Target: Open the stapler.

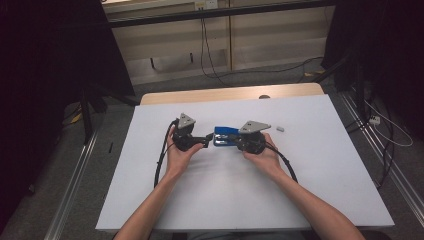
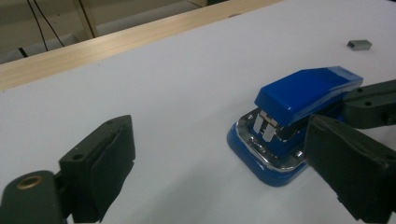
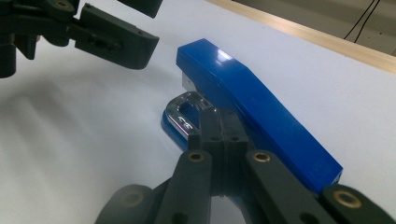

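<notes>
Stapler: we see a blue stapler (image 1: 225,135) lying on the white table (image 1: 310,170), near the middle, between our two grippers. Its top arm is lifted a bit at the front, and shiny metal shows on the base.
Left gripper: our left gripper (image 2: 219,163) has its jaws wide apart and holds nothing. The stapler's front end sits just by its right jaw. From above, we see this gripper (image 1: 206,140) just left of the stapler, with the left hand (image 1: 179,152) around it.
Right gripper: our right gripper (image 3: 219,135) has its jaws pressed together, low by the side of the stapler, next to the shiny base. We cannot tell if they pinch a part of it. From above, it (image 1: 235,142) sits at the stapler's right end, in the right hand (image 1: 262,155).
Small grey thing: a little strip of staples (image 1: 280,129) lies on the table, off to the right of the right gripper.
Table edge: a light wood strip (image 1: 230,94) runs along the far side.
</notes>
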The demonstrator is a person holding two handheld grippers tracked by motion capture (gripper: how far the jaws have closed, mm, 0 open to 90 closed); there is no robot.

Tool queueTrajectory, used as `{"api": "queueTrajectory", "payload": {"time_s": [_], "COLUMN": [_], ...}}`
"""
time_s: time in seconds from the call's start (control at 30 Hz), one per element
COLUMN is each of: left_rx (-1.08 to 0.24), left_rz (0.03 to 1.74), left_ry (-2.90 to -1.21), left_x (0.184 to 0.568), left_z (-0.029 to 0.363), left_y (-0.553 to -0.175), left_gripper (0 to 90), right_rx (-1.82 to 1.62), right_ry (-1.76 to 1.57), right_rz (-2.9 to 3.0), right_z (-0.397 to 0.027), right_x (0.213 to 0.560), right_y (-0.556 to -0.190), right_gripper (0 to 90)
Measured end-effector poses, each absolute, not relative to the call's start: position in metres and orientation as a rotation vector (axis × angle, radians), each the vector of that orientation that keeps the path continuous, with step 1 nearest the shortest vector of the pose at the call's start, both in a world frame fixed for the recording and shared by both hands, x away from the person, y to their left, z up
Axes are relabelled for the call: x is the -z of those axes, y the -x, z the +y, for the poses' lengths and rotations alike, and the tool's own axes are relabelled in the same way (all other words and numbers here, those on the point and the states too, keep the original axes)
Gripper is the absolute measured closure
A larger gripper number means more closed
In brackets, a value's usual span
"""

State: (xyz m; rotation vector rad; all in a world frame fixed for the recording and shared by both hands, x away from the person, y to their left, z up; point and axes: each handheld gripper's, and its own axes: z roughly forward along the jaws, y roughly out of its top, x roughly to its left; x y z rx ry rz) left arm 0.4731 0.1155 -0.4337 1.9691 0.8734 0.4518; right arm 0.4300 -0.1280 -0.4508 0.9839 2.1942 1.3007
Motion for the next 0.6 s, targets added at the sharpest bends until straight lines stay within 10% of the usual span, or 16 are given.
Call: {"api": "queueTrajectory", "payload": {"time_s": [0.6], "left_rx": [-0.427], "left_rz": [0.837], "left_ry": [-1.99], "left_x": [0.438], "left_z": [0.114], "left_y": [-0.471], "left_gripper": [23.0], "right_rx": [-1.143], "right_ry": [-1.008], "right_rz": [2.308], "right_z": [-0.118], "right_x": [0.455], "right_y": [-0.442], "right_gripper": [90.0]}}
